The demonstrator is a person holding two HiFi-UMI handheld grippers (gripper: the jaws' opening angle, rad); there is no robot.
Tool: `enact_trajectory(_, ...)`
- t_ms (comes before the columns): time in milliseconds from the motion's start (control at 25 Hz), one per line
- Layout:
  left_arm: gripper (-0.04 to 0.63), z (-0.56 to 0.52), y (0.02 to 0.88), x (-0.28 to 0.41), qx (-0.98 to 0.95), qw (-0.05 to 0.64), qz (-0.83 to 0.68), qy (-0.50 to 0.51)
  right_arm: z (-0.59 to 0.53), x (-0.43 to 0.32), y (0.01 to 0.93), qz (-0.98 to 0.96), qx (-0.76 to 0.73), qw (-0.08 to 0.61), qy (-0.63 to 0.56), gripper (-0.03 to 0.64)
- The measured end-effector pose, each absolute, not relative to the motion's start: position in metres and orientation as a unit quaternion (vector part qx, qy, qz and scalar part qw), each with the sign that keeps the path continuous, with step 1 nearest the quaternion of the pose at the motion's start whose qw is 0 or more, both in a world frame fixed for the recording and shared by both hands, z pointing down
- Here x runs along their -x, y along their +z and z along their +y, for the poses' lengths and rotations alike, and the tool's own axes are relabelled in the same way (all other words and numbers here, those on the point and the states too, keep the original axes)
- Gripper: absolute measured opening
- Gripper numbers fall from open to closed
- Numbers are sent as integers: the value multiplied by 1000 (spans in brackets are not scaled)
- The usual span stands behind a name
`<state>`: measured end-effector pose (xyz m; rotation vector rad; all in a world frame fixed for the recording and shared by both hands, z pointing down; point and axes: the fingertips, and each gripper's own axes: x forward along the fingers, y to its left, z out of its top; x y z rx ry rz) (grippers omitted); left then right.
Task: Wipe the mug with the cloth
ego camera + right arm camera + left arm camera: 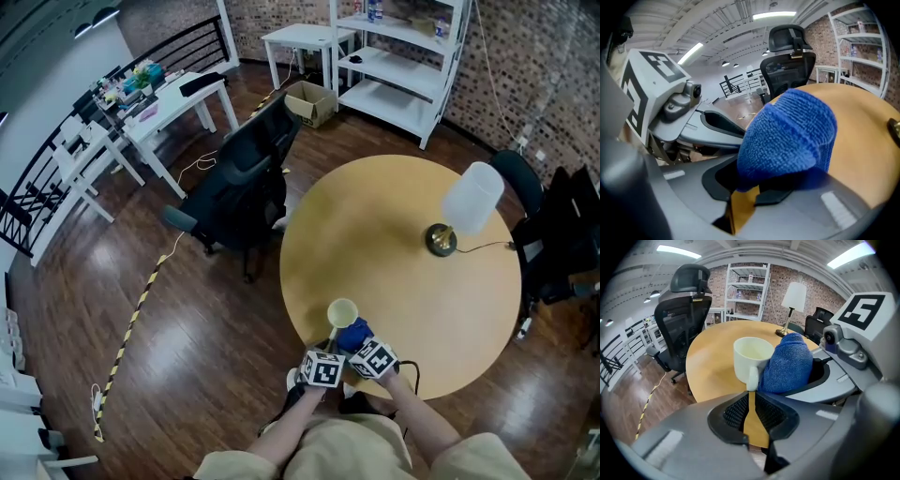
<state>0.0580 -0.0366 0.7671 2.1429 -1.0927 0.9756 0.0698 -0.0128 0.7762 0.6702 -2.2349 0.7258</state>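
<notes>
While the left gripper (pixel 751 399) pinches the mug (pixel 751 357) by its handle, the right gripper (pixel 750 185) squeezes the blue cloth (pixel 790 136) (all bunched up) against the mug's side.

A round counter (pixel 394 281) with a bare light-wood top stands on a dark plank floor (pixel 187 328). On its far right part stands a lamp (pixel 472 199) with a white shade. The lamp's thin cord (pixel 483 247) lies across the top toward the right edge. A pale mug (pixel 342 312) is at the near edge; whether it rests there cannot be told.
</notes>
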Motion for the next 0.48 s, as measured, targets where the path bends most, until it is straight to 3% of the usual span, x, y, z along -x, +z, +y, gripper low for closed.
enact_trajectory(480,1,-31,767,-40,-817,269,-382,338,-10,-75,772,-864,-253,316,299,61)
